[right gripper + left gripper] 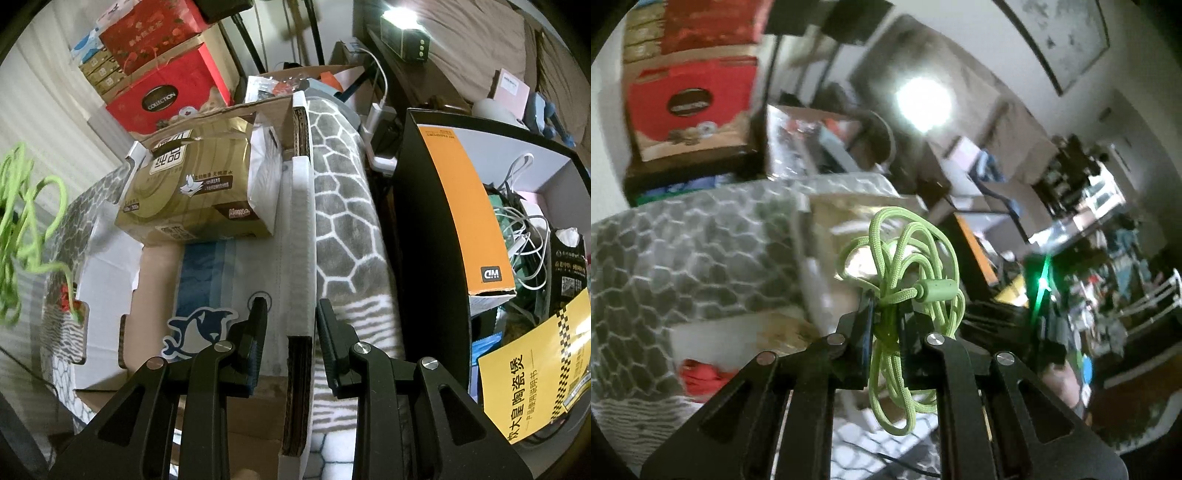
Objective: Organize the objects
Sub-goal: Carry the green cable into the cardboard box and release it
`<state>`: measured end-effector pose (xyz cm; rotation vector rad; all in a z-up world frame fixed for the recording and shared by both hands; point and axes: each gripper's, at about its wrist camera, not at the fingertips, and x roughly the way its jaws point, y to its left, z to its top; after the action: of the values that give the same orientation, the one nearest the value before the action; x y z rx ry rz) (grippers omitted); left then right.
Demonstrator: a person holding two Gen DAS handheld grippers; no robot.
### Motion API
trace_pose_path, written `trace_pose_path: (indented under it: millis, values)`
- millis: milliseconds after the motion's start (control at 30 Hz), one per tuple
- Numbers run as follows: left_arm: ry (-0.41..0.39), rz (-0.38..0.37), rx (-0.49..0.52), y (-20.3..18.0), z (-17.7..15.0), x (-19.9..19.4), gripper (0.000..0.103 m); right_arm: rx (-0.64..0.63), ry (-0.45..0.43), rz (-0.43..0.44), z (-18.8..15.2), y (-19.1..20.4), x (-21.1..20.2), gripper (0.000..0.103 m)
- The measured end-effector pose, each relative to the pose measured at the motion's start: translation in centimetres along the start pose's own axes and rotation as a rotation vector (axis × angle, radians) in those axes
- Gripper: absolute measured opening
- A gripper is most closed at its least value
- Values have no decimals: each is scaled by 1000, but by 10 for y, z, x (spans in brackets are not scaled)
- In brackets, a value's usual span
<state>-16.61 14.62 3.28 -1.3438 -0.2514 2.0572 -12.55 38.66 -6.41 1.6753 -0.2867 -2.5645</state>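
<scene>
My left gripper (pixel 890 306) is shut on a coil of lime green braided cable (pixel 936 290), held up in the air with loops sticking out above and below the jaws. The same green cable (pixel 44 266) shows blurred at the left edge of the right wrist view, above the open cardboard box (pixel 107 266). My right gripper (pixel 292 302) points down over the box's white-edged right wall (pixel 301 221). Its fingers straddle that wall, with a gap showing on the left side. A gold tissue pack (pixel 192 192) and a whale-print pack (pixel 207 325) lie in the box.
A grey honeycomb-patterned blanket (pixel 347 221) lies along the box's right side. Further right stands a black box with an orange label (pixel 461 206), holding white cables (pixel 524 229) and a yellow booklet (pixel 535 376). Red gift boxes (pixel 166 92) are stacked behind.
</scene>
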Motion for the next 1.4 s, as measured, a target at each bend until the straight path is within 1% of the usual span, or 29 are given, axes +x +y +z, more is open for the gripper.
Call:
trace_pose_path:
  millis: [100,167,233,300,433,500,533,567,633,800,1000,1067,1200,1267,1300,1333,1367,1400]
  values:
    - [29,0,6,-10,-7,16,11,5,0,7,0,-1,1,28]
    - [49,-10,-18,-12,-9,28,11,7,-1,9,-1,-1,0,28]
    - [65,-36,-49,-13,-14,36,11,6,1,10,-2,-1,1,28]
    - [58,-56,-53,-17,-15,35,11,7,1,12,-3,-3,0,28]
    - [19,-74,-58,-27,-9,23,11,9,3,16,-4,-2,0,28]
    - [20,-91,-88,-28,-5,22,11,9,2,15,-4,-3,0,28]
    - [27,-121,-109,-28,-4,23,11,8,1,14,-4,-3,0,28]
    - [29,-124,-110,-30,-2,24,11,9,1,14,-4,-3,0,28]
    - [31,-86,-88,-33,-3,27,11,11,1,15,-4,-3,0,28]
    - [98,-35,-117,-17,-14,44,11,5,3,15,-5,-3,0,28]
    - [154,88,-113,2,-31,69,11,9,5,17,-5,-3,1,28]
    - [161,149,-85,2,-37,79,12,9,9,18,-6,-3,2,28]
    - [149,228,4,-11,-44,83,14,9,14,17,-6,-3,3,28]
    - [137,266,44,-20,-45,81,24,9,14,18,-6,-3,3,28]
    - [123,290,60,-24,-45,78,36,9,13,18,-5,-3,3,28]
    - [110,280,72,-29,-46,73,43,9,11,18,-5,-3,3,28]
    - [99,286,79,-31,-44,70,44,10,10,18,-5,-4,2,28]
    - [87,299,88,-35,-44,66,49,11,9,18,-5,-4,2,28]
